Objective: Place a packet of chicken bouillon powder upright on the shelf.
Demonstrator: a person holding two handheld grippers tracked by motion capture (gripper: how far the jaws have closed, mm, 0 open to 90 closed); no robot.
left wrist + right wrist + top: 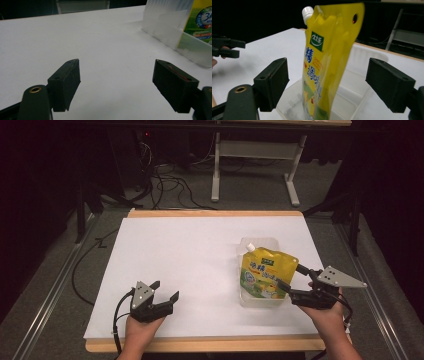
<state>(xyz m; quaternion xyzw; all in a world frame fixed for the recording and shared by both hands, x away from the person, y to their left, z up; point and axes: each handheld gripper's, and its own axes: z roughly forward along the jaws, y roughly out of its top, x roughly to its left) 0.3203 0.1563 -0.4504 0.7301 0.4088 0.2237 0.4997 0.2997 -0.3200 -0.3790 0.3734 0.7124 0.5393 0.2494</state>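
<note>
At lower right, the right gripper (296,282), jaws spread, brackets the yellow spouted pouch (265,275) standing in a clear plastic bin (249,300); closing looks next. The left gripper (165,292) rests spread at lower left.

black two-jaw tongs (164,292), grey three-cornered plates, trailing black cables
</note>
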